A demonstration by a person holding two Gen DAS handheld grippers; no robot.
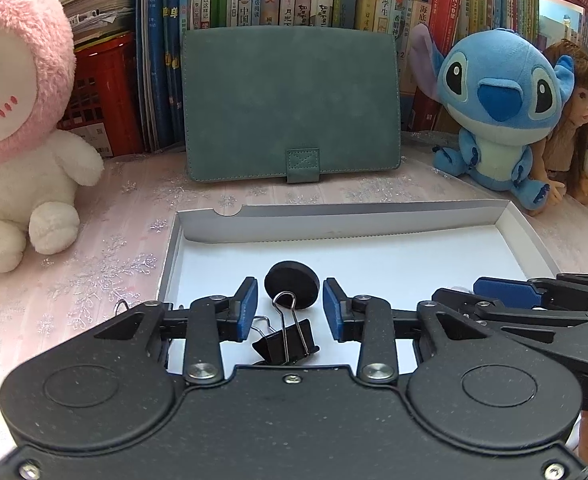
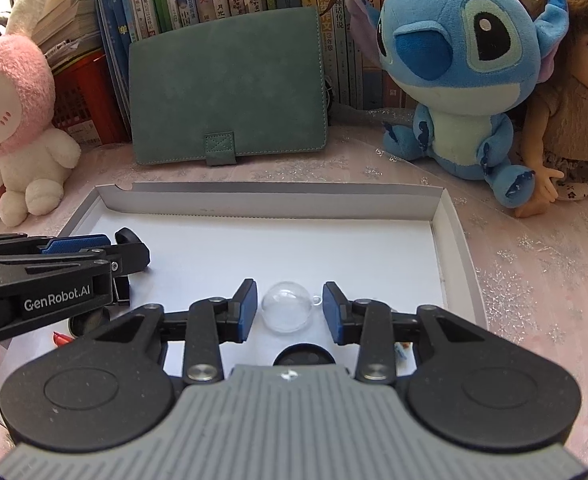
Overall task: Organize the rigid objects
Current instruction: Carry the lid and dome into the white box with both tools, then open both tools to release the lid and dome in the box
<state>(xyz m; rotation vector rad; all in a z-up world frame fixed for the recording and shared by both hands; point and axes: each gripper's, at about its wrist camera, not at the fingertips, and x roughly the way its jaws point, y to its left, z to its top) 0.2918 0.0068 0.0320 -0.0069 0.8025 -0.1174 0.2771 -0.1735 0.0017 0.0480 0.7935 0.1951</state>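
Bookshelves are looming behind the tabletop (image 1: 94,280). Left hand-held gripper (image 1: 290,308) is hanging released over a binder clip (image 1: 288,340); right hand-held gripper (image 2: 290,308) is hanging released around a clear ball (image 2: 286,307) in the white box (image 2: 450,248).

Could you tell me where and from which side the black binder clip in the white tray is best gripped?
Grip the black binder clip across its folded black body, coming from above. It lies tilted on the white tray, one wire handle resting against the black disc, so the thin loops look likely to slip. The left hand-held gripper already hangs open over it.
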